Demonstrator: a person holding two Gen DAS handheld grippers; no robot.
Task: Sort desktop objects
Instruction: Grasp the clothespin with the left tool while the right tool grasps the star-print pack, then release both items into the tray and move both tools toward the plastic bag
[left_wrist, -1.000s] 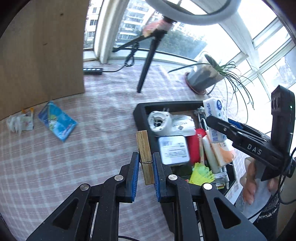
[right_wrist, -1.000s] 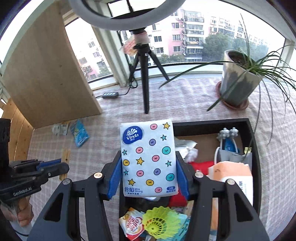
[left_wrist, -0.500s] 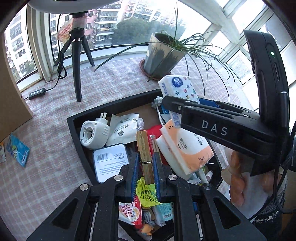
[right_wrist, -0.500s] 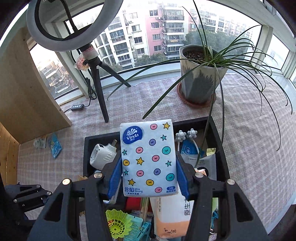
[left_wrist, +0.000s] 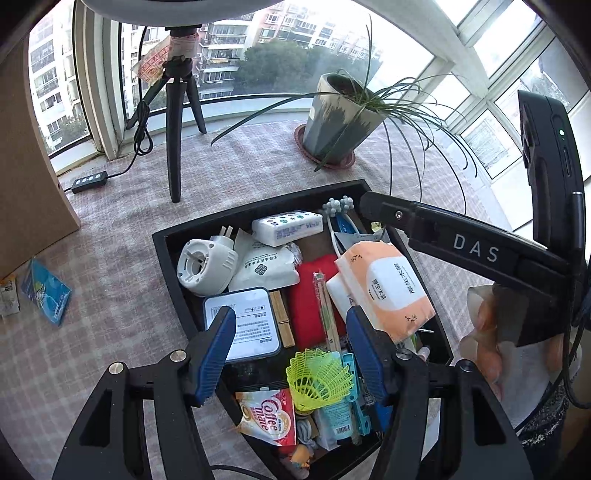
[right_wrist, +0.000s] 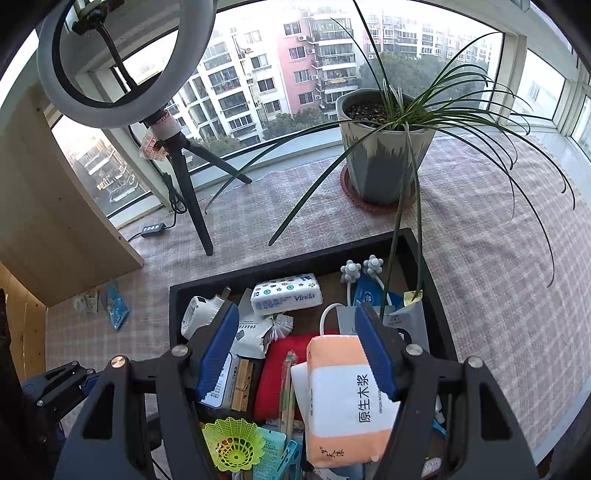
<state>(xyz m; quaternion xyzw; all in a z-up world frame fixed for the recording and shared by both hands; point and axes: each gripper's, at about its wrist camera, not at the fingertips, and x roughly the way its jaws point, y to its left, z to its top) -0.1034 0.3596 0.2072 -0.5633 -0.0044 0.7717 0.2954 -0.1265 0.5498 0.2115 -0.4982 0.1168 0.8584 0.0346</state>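
Far left on the checked tabletop (left_wrist: 122, 280), well apart from the black tray (left_wrist: 164, 247), a blue sachet (left_wrist: 46, 291) and a small white packet (left_wrist: 8, 295) are lying loose; these are judged light, limp and crinkly, best pinched across a flat edge.

Inside the tray, at its left, a white plug-in device (left_wrist: 205, 267) is resting, hard-shelled and rounded, likely slippery unless taken across its body. Near it a wooden clothespin (left_wrist: 282, 319) is lying flat beside a white-labelled tin (left_wrist: 245, 328); it is stiff and light, easily taken across its narrow sides. Above it the left gripper (left_wrist: 291, 354) is being opened, its fingers released, with nothing pressed between them.

Farther back, the star-printed Vinda tissue pack (right_wrist: 286, 293) is lying on its side against the tray's far wall, white with coloured dots and blue lettering. It is judged soft, light and compressible, so a gentle hold across its short width would suit. The right gripper (right_wrist: 295, 354) is also being opened over the tray, empty.

To the right, an orange-and-white tissue pack (right_wrist: 343, 398) is propped on the pile, bulkier but equally soft.
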